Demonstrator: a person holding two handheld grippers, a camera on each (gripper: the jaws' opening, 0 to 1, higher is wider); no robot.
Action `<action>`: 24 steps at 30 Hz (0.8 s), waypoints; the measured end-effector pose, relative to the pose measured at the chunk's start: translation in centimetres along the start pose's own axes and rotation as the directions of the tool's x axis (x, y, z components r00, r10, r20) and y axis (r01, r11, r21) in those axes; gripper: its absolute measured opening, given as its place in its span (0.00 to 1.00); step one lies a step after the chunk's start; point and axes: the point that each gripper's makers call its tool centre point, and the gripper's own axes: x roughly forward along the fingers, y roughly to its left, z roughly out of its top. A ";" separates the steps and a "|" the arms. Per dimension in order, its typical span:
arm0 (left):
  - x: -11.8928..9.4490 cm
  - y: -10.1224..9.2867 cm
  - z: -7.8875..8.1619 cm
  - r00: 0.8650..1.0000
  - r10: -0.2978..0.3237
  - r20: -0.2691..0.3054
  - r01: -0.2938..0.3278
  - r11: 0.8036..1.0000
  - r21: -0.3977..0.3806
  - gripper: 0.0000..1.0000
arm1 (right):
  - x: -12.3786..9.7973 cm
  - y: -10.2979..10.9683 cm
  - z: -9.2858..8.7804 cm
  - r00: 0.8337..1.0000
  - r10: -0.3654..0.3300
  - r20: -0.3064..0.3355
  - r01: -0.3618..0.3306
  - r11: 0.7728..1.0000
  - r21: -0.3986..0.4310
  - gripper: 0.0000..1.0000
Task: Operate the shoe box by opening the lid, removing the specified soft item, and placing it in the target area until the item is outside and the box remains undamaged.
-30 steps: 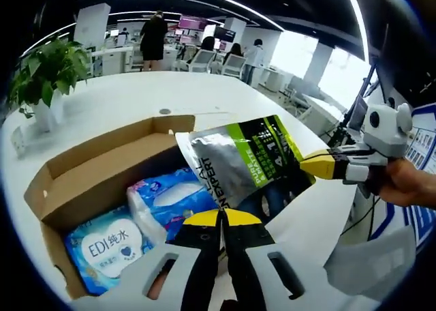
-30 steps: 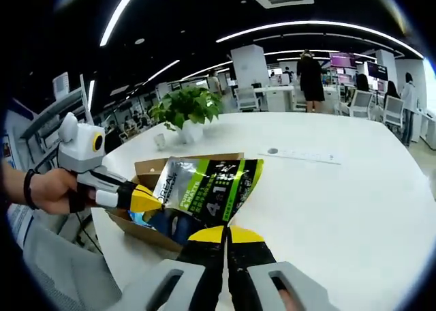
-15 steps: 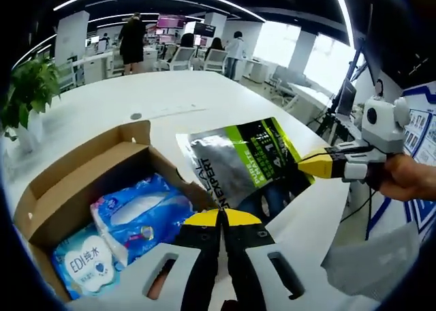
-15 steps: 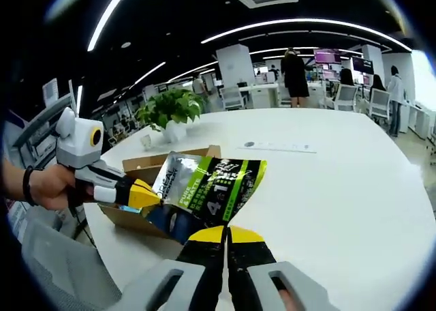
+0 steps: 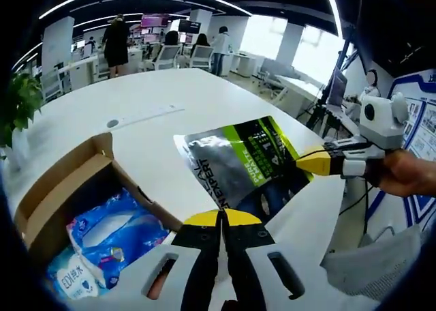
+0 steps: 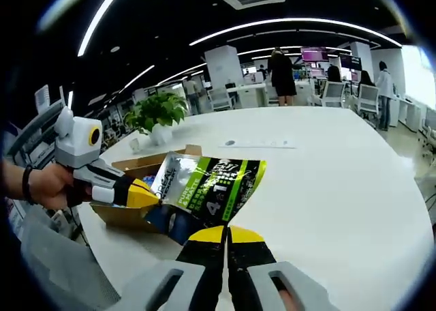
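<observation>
My left gripper and right gripper both have their jaws clamped on the silver-green pouch, held above the white surface. The open shoe box sits at eight o'clock, blue packs inside.
</observation>
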 end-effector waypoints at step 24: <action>4.2 -0.2 -0.2 0.997 -0.026 -0.077 0.030 0.998 0.051 0.00 | 1.3 -3.0 -0.3 0.999 -0.008 -0.041 0.009 1.000 0.014 0.00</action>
